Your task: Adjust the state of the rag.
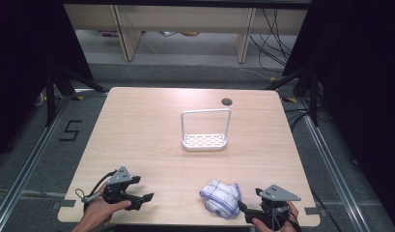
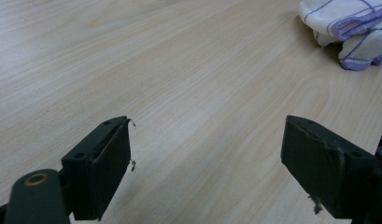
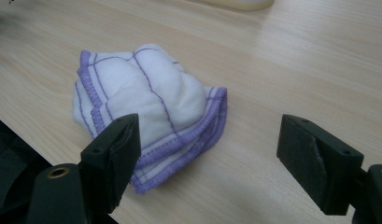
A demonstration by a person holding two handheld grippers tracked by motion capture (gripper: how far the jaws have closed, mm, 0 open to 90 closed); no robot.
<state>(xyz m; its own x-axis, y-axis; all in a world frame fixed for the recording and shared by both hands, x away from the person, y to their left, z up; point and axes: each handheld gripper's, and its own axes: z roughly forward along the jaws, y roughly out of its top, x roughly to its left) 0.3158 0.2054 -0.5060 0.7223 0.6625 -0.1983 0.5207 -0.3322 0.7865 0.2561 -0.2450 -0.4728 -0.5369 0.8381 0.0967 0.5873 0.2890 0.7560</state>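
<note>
A crumpled white cloth with purple lines (image 1: 220,197) lies near the table's front edge, right of centre. My right gripper (image 1: 250,200) sits just to its right, held by a hand, jaws open. In the right gripper view the cloth (image 3: 146,105) lies ahead and to the left of the open right gripper (image 3: 209,154); the left jaw overlaps the cloth's near corner, and bare wood fills the rest of the gap. My left gripper (image 1: 143,188) rests at the front left, open and pointing right. Its own view shows the left gripper (image 2: 207,154) over bare wood, the cloth (image 2: 352,28) far off at top right.
A white wire rack (image 1: 204,140) with a tall hoop handle and slotted base stands mid-table. A dark cable hole (image 1: 227,101) marks the tabletop's far right. The wooden table (image 1: 137,125) is ringed by grey floor, black stands and cables.
</note>
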